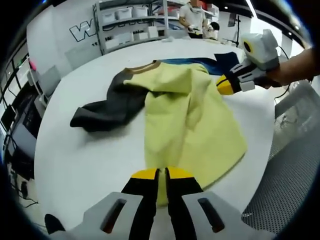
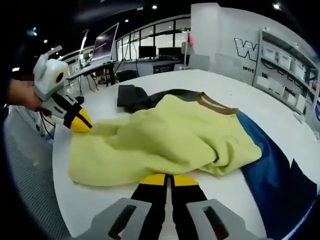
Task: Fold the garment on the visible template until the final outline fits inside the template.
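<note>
while both jaws pinch it, garment (image 1: 192, 120) (yellow) covers blue template (image 2: 272, 172).

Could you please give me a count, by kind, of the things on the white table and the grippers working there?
Garment, yellow with dark sleeve: 1
Blue template: 1
Grippers: 2, left gripper, right gripper
Total: 4

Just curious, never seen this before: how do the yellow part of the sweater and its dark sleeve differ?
The yellow body is pale, broad and bunched into folds; the dark sleeve is charcoal, narrow and stretched out sideways. Both sets of tongs, left and right, meet the yellow body; the sleeve lies free. Both rest on the white table.
</note>
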{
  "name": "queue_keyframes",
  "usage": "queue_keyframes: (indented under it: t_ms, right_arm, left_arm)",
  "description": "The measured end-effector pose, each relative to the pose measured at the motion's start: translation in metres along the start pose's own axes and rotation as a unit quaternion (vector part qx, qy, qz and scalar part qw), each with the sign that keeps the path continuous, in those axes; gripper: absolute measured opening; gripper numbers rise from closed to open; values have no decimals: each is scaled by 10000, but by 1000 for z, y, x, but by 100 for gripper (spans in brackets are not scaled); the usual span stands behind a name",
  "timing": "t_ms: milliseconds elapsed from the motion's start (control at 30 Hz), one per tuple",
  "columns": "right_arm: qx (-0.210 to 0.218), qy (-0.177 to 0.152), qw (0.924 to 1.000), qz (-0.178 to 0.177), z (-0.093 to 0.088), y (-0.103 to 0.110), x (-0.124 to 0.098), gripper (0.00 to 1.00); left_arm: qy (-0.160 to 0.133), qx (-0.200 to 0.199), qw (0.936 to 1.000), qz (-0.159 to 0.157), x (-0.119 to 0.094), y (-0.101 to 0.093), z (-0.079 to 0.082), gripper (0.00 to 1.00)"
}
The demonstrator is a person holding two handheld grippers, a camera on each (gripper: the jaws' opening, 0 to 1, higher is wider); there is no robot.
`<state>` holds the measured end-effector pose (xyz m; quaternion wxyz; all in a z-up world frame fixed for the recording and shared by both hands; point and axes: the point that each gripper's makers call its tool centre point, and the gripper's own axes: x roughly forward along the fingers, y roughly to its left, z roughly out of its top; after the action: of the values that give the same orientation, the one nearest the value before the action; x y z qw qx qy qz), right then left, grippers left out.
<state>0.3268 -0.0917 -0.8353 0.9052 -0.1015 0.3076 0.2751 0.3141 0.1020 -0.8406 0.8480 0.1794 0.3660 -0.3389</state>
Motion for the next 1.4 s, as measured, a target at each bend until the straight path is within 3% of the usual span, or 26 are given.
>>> queue_keyframes:
  t_ms: [567, 967, 1400]
  right_arm:
    - [-36, 38, 9999, -102, -22, -11, -45, 0]
    - [-92, 280, 9995, -151, -41, -24, -80, 0]
    - [-161, 563, 9981, -163, -56, -25, -101, 0]
  left_arm:
    - [-38, -29, 10000, 16, -1, 0, 0, 8]
    - [-65, -48, 10000, 25, -1, 0, 0, 8]
    - [-83, -66, 9999, 23, -2, -1, 0, 8]
